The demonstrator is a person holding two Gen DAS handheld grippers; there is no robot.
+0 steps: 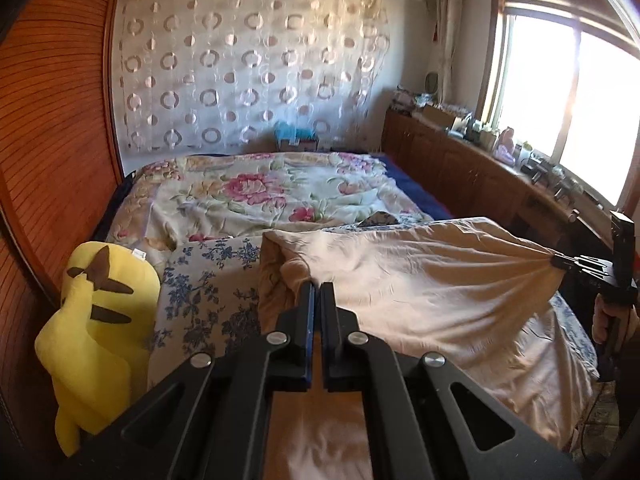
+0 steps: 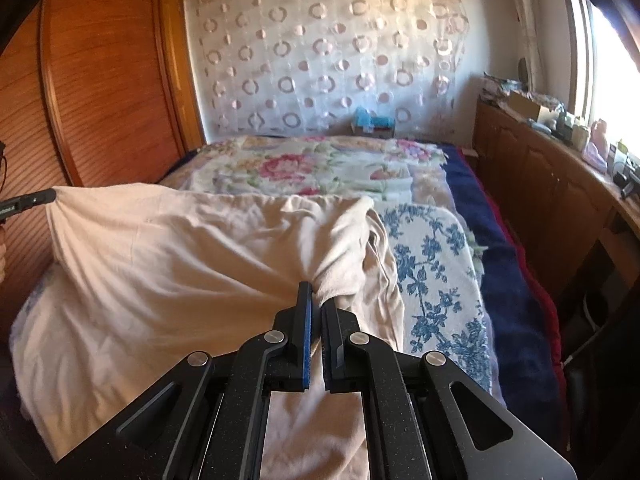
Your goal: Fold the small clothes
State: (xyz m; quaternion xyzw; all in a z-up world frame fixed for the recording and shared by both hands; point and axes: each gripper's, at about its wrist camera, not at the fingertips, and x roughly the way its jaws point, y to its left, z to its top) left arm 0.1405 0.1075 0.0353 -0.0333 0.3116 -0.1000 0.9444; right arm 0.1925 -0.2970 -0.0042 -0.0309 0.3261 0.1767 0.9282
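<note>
A beige garment (image 1: 420,280) is stretched between both grippers above the bed; it also fills the right wrist view (image 2: 180,248). My left gripper (image 1: 318,286) is shut on one edge of the garment, its jaws pressed together on a fold. My right gripper (image 2: 316,294) is shut on the opposite edge, with cloth bunched between the jaws. The right gripper shows in the left wrist view (image 1: 560,262) at the far right, pulling the cloth taut. The left gripper's tip shows in the right wrist view (image 2: 50,196) at the far left. The lower part of the garment hangs over the bed's front.
A blue-flowered white cover (image 2: 436,272) lies under the garment on a bed with a pink-flowered quilt (image 1: 260,192). A yellow plush toy (image 1: 96,320) leans by the wooden wardrobe (image 1: 52,140) at left. A cluttered wooden cabinet (image 1: 480,172) runs under the window at right.
</note>
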